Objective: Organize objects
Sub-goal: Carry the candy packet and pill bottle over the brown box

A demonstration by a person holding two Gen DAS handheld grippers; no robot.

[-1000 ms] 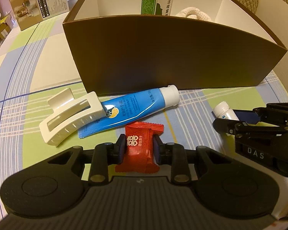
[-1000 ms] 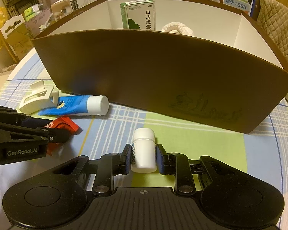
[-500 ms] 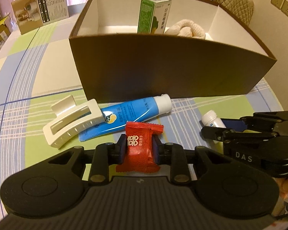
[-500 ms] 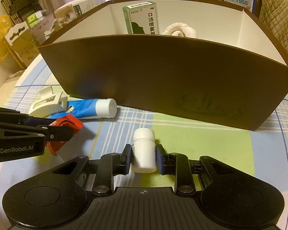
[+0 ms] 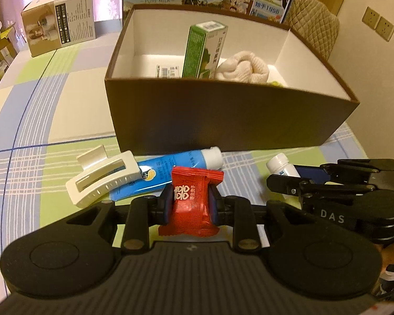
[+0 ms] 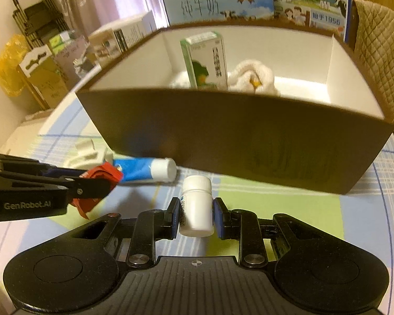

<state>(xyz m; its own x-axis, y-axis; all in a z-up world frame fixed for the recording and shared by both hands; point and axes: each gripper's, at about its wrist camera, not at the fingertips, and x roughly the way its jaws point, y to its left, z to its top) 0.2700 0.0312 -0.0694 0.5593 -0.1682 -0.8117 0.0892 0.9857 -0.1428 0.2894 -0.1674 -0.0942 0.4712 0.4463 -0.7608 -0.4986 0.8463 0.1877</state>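
While the left gripper (image 5: 190, 204) pinched the red candy packet (image 5: 191, 202) between its nearly closed fingers, the right gripper (image 6: 196, 215) clamped the white pill bottle (image 6: 197, 207), its fingers pressed on both sides. Ahead of both sets of fingertips stood the brown box (image 5: 223, 120), open-topped. Just beyond the left fingertips lay the blue tube (image 5: 170, 169) and, beside it, the white hair clip (image 5: 102, 178).
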